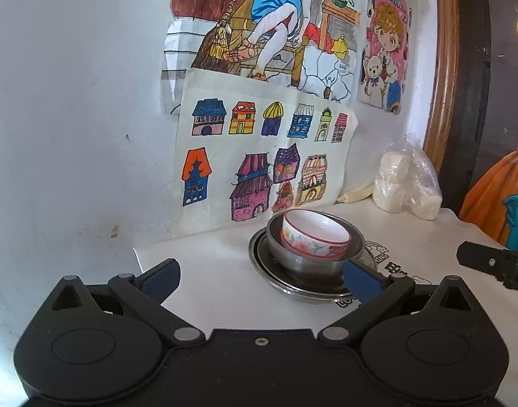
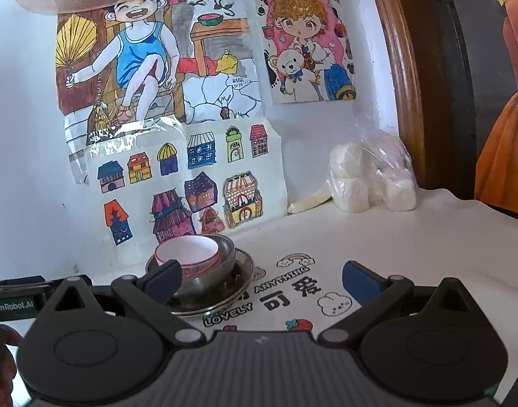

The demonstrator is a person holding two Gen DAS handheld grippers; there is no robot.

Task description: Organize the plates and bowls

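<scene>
White tabletop [image 2: 411, 237] w/ printed cartoon lettering is sitting against a pale wall [image 1: 72, 118] — kids' drawings taped up: a sheet of coloured houses [image 1: 255, 156], a figure in a blue top [image 2: 140, 57], a pink anime-style poster [image 2: 306, 37]. Wooden frame edge [image 2: 398, 68] is running down the right side.

Left gripper [image 1: 262, 279] is hovering low, level w/ the table, pointing at the wall; jaws are spread wide, holding nothing. Its right blue pad [image 1: 359, 279] is overlapping the near rim of the steel plate [image 1: 293, 288] in the left wrist view; cannot tell if touching. Right gripper [image 2: 262, 279] is sitting beside it to the right, same level pose, jaws also wide apart and empty — its left pad [image 2: 164, 279] is appearing in front of the stack, contact unclear. Tip of the right gripper is poking into the left wrist view at the right edge.

Stack near the wall: shallow round steel plate, dull metal, on the table; a steel bowl [image 1: 303, 261] inside it, smooth grey; a ceramic bowl [image 1: 315, 237] nested in that, tilted, white glossy inside, floral band w/ red rim outside.

Clear plastic bag of white lumps [image 2: 374, 176] is resting at the back corner, well apart from the stack; a pale strip [image 2: 310, 203] is lying just beside it.
</scene>
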